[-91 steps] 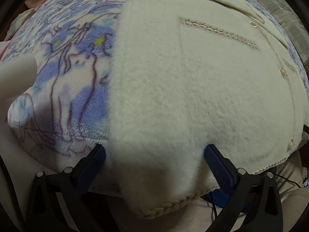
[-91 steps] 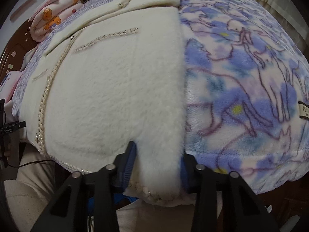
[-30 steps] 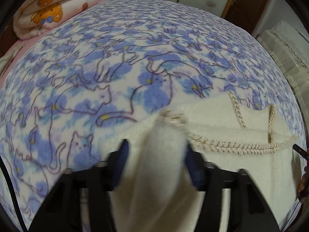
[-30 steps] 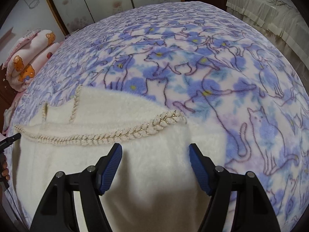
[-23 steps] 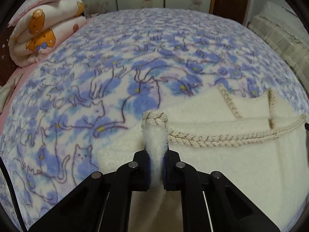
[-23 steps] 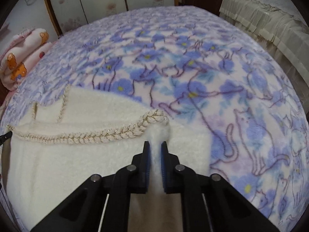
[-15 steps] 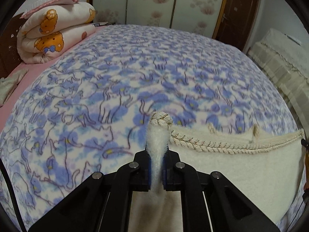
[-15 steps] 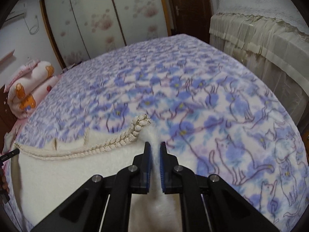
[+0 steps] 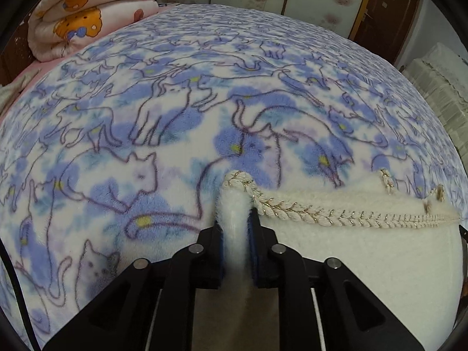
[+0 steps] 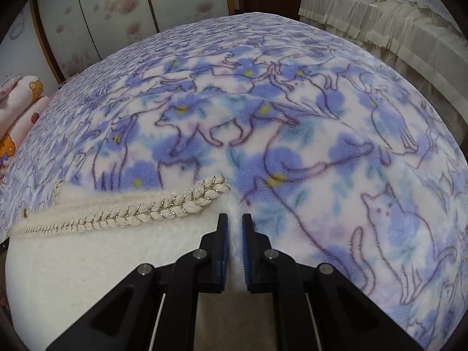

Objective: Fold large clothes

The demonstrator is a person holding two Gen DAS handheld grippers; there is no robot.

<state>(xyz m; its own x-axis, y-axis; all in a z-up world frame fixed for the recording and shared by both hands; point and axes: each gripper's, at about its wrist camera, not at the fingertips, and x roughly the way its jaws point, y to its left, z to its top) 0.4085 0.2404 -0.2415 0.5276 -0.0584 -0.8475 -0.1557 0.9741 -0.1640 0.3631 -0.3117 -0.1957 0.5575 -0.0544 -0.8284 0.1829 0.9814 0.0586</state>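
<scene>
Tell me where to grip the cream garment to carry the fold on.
Grip the two corners of the cream garment at its braided hem, from the near side. The left gripper, jaws opening, and right gripper already pinch there; the hem runs straight between them.

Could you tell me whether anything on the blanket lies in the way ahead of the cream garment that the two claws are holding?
Nothing visible does: ahead of the cream garment the cat-print blanket lies bare. The folded quilt sits far off at its corner.

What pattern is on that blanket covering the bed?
Cats outlined in purple over blue flowers on white, on the blanket; clearest in the right wrist view.
</scene>
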